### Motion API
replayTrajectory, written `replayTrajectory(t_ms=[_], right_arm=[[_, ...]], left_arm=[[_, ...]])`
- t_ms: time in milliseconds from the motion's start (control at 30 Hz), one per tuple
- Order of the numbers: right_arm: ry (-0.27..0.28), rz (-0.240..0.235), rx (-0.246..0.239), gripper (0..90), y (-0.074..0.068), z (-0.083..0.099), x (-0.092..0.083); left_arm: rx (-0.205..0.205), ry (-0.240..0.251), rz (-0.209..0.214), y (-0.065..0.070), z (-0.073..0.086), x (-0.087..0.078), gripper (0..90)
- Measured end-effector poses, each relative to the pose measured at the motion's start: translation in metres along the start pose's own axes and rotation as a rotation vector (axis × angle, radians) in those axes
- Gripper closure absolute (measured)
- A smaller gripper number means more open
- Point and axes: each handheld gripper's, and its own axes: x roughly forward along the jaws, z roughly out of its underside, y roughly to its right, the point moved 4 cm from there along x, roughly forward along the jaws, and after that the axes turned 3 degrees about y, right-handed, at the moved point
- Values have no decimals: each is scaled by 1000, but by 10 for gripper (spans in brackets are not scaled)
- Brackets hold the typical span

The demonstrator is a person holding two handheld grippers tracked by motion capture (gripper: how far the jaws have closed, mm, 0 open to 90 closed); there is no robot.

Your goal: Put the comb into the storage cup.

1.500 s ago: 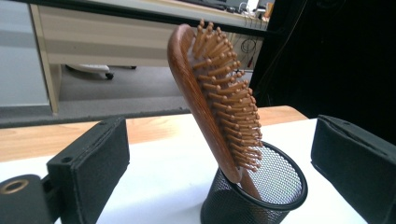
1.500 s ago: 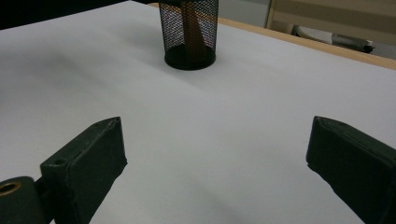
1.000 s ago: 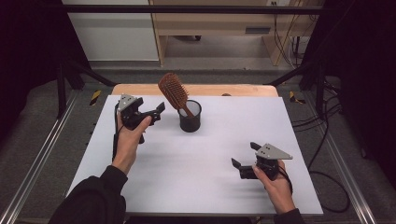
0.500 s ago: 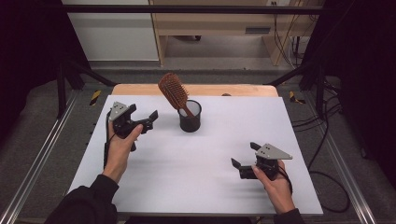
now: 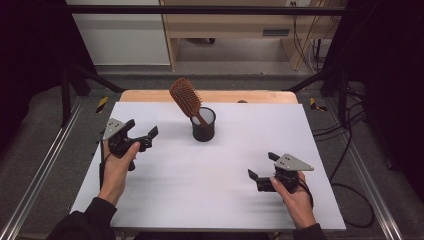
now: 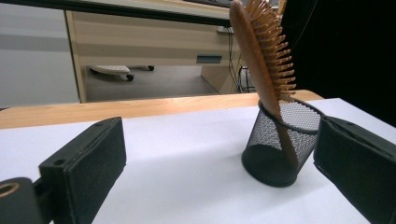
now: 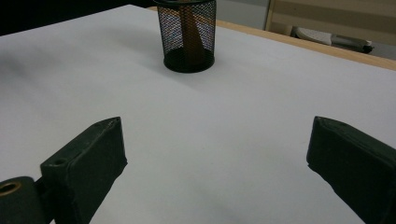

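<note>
On white table point(image 5: 210, 180) | round black mesh cup point(image 5: 203, 125) | bristled, seemingly wooden hairbrush point(image 5: 184, 96)

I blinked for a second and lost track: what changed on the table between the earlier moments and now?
The left gripper, jaws open and empty, drew back from the black mesh cup toward the table's left edge. The wooden hairbrush stayed leaning in the cup, and the right gripper stayed open at the near right.
</note>
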Motion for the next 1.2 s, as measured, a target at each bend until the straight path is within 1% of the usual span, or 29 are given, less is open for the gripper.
replayTrajectory(t_ms=[100, 200, 400, 533, 667, 733, 767, 800, 867, 900, 933, 1000, 1067, 1133, 1200], right_arm=[[3, -2, 2, 49, 2, 0, 0], [5, 7, 9, 50, 6, 0, -2], [12, 30, 14, 50, 11, 0, -6], [17, 42, 11, 49, 13, 0, -6], [12, 51, 10, 48, 14, 1, -6], [14, 52, 9, 48, 14, 2, -7], [15, 53, 8, 48, 13, 2, -7], [16, 54, 4, 48, 13, 2, -7], [8, 74, -7, 49, 13, 2, -7], [6, 84, -10, 50, 13, 2, -8], [9, 86, -6, 50, 13, 2, -8], [13, 87, 2, 51, 13, 2, -10], [11, 90, -1, 50, 14, 3, -13], [14, 98, 0, 50, 15, 5, -16], [21, 103, 7, 50, 16, 5, -19]], left_arm=[[20, -14, 1, -2, 6, -6, 28], [18, -22, 13, -4, 11, -12, 28], [16, -9, 0, -11, 15, -26, 28], [28, 2, -1, -12, 16, -37, 27], [81, -12, 8, -10, 22, -48, 25], [98, -13, 16, -10, 25, -53, 25], [96, -11, 18, -10, 26, -56, 24], [83, -6, 20, -10, 28, -59, 24], [51, 10, 28, -12, 31, -65, 25], [42, 16, 27, -14, 33, -68, 25], [41, 16, 23, -15, 34, -71, 25], [53, 12, 16, -17, 38, -76, 25], [67, 7, 17, -19, 41, -81, 25], [66, 6, 18, -20, 43, -86, 25], [79, -3, 15, -20, 47, -90, 27]])
